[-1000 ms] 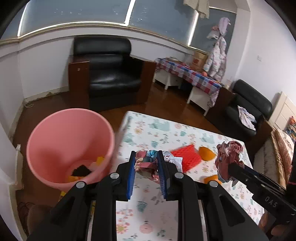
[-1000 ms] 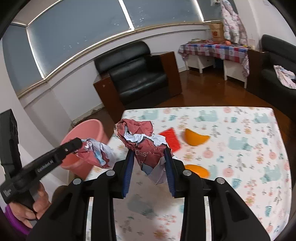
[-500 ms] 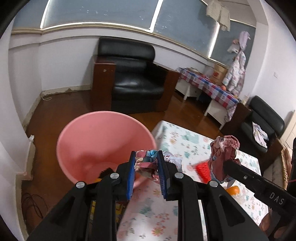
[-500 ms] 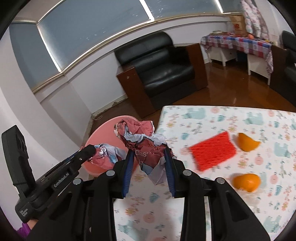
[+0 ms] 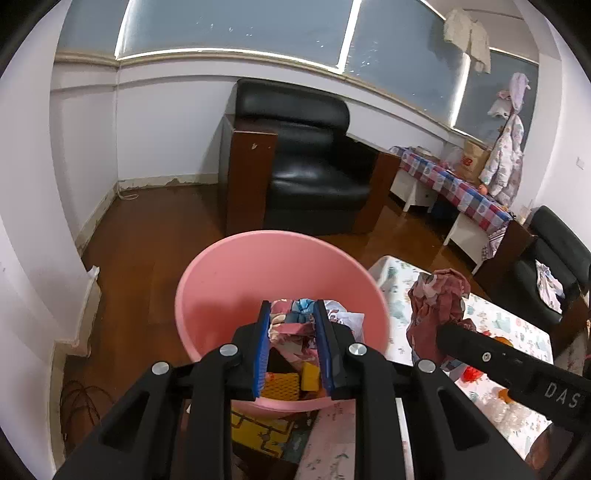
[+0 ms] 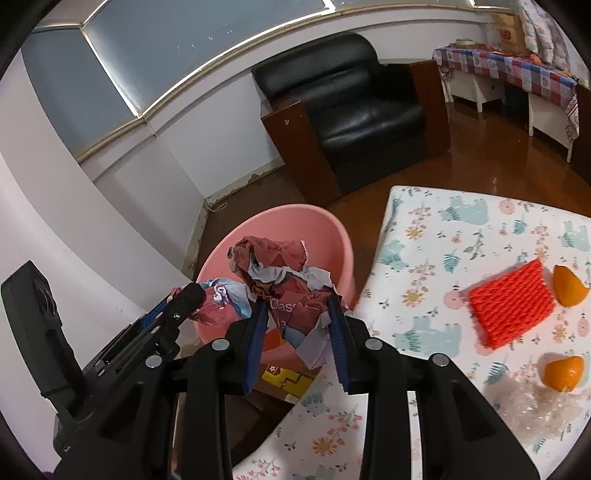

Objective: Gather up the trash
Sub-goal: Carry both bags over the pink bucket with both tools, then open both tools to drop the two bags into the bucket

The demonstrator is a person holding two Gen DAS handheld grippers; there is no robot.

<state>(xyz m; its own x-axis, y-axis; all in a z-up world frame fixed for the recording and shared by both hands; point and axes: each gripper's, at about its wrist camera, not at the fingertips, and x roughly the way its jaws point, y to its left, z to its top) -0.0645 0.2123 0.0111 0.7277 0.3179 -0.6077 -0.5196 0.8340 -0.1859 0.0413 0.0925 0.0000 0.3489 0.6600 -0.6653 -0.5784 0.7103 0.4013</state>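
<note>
Pink bucket w/ yellow scraps showing inside; dark red crumpled paper; tablecloth showing white w/ teal animals & flowers; red mesh pad; orange peels far right.

Black leather armchair against white walls, curved window band above, glossy brown wood floor

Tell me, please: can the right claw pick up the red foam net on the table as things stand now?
Probably not yet. The right claw is shut on a crumpled red paper wad, so nothing else fits between its fingers. The red foam net itself lies uncovered on the table.
</note>
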